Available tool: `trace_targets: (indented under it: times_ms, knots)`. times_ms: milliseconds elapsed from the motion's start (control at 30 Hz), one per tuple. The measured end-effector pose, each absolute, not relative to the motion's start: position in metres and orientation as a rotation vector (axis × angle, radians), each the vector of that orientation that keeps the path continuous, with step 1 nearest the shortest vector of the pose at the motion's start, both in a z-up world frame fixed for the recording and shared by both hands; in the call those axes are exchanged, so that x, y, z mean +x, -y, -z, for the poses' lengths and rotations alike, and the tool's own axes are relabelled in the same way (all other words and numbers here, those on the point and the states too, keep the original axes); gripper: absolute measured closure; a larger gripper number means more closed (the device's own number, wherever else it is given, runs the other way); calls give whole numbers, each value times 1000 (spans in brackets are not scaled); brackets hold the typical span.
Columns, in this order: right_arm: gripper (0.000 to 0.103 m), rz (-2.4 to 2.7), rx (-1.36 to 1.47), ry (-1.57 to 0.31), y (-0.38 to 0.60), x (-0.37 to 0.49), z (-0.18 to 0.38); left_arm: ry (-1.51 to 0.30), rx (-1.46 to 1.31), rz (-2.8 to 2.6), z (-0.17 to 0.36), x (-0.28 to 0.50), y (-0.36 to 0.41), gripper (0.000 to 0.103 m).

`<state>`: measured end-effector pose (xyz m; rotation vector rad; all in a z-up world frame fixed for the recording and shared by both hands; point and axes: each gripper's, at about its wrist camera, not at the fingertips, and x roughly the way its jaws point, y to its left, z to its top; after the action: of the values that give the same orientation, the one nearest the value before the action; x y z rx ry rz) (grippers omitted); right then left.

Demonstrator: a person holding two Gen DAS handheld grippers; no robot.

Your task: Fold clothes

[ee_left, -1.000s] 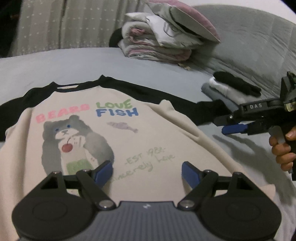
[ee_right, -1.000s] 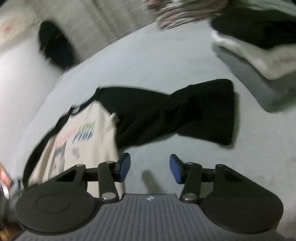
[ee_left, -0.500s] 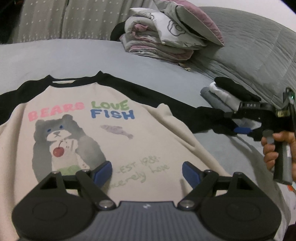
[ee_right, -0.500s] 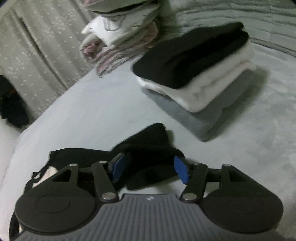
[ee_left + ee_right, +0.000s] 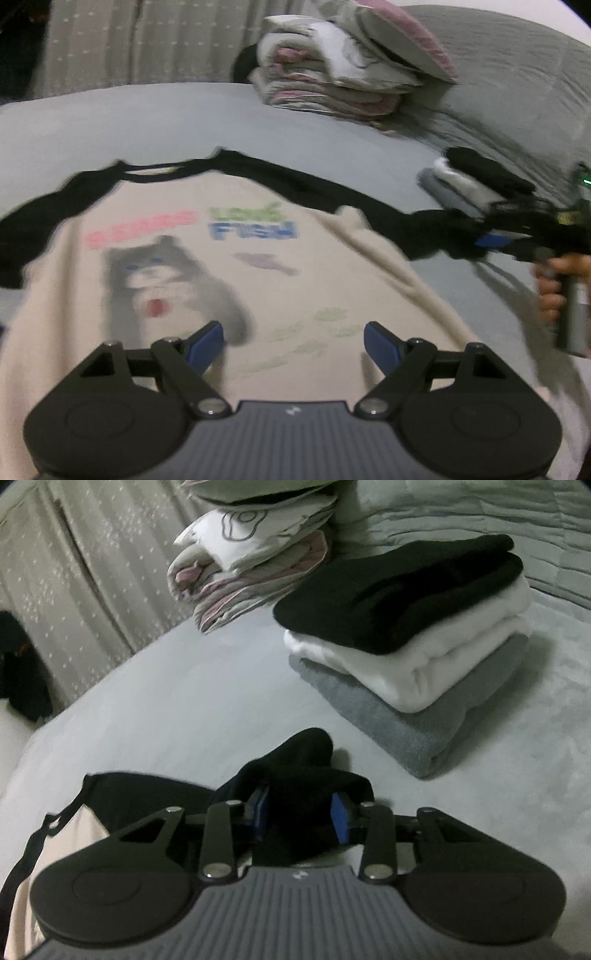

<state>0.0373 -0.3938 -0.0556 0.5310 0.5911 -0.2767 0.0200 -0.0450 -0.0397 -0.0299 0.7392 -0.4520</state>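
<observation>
The right gripper [image 5: 301, 818] has just been closed on the black sleeve [image 5: 295, 768], bunched between its pads, so folding can begin. The sweatshirt [image 5: 221, 266] lies flat on the bed [image 5: 184, 686], collar away, sleeve stretched sideways toward the folded pile [image 5: 406, 646]. The left gripper [image 5: 293, 343] is held wide open above the hem.

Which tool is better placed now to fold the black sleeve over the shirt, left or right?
Right. The right tool has just been closing on the black sleeve; the left tool hangs open over the shirt front, away from it.
</observation>
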Motion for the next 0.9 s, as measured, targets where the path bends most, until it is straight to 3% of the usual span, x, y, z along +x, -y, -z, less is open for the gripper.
trace_targets:
  times_ms: [100,567,633,733,767,800,833,900]
  knots:
    - [48,203,566,-647,393,28,53,-750,-44,335,33,17,11,19]
    - [47,-120,458,-732,279,26,33,-763,-66,-175,23,18,-140,20]
    - [47,-158,430,-740,253,34,32,-817,-57,-159,37,28,-145,32]
    - [47,-202,396,-750,216,46,30,-825,-32,-143,48,39,-148,35]
    - [47,-218,396,-756,204,50,29,-816,-19,-135,47,41,-148,44]
    - [47,-234,400,-763,192,54,29,-807,-6,-127,46,42,-148,73]
    - [47,-250,402,-770,180,59,29,-806,5,-120,46,43,-147,87]
    - [47,-277,394,-783,159,67,28,-808,24,-110,44,46,-145,90]
